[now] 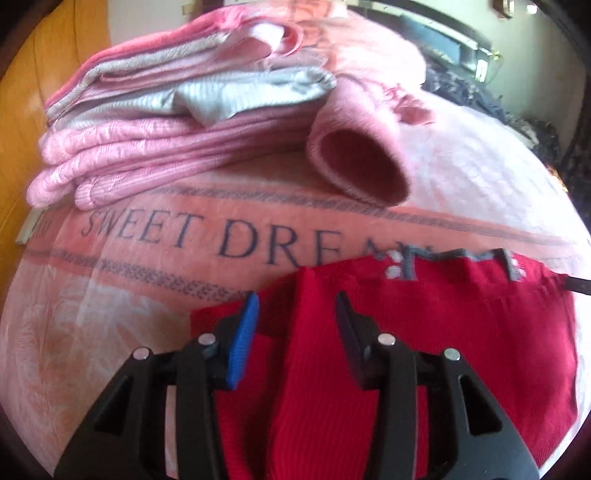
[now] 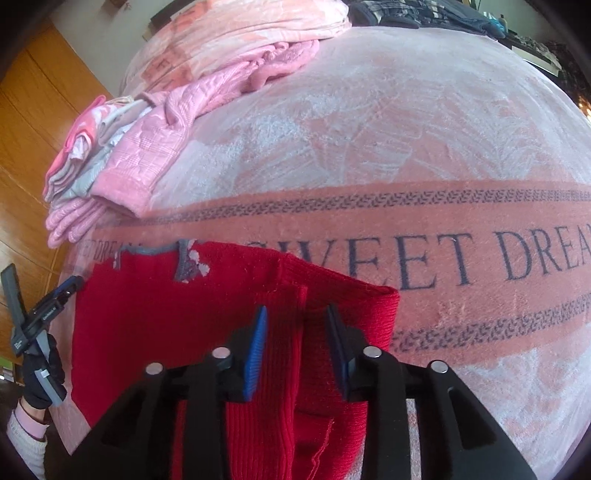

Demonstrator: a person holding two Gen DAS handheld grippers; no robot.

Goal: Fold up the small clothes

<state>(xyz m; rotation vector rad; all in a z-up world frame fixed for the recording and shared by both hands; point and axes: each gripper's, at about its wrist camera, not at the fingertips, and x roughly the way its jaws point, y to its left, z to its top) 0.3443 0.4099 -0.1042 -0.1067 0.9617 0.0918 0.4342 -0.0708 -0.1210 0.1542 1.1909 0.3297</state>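
A small red knitted sweater point(image 1: 461, 332) with grey neck trim and white motifs lies flat on the bed blanket point(image 1: 110, 332). My left gripper point(image 1: 296, 308) hovers open over the sweater's left part, with a raised ridge of red fabric between its fingers. In the right wrist view the same sweater point(image 2: 147, 321) has a ribbed sleeve folded over its right side. My right gripper point(image 2: 297, 314) stands open just above that sleeve. The left gripper point(image 2: 40, 278) also shows at the sweater's far left edge, held by a gloved hand point(image 2: 40, 376).
A stack of folded pink and grey clothes point(image 1: 147, 122) sits at the back left, with a loose pink sleeve point(image 1: 358, 166) beside it. The pink blanket point(image 2: 424, 129) reads "SWEET DREAM". Dark clothes point(image 2: 443, 14) lie at the far edge. A wooden floor point(image 2: 29, 122) lies to the left.
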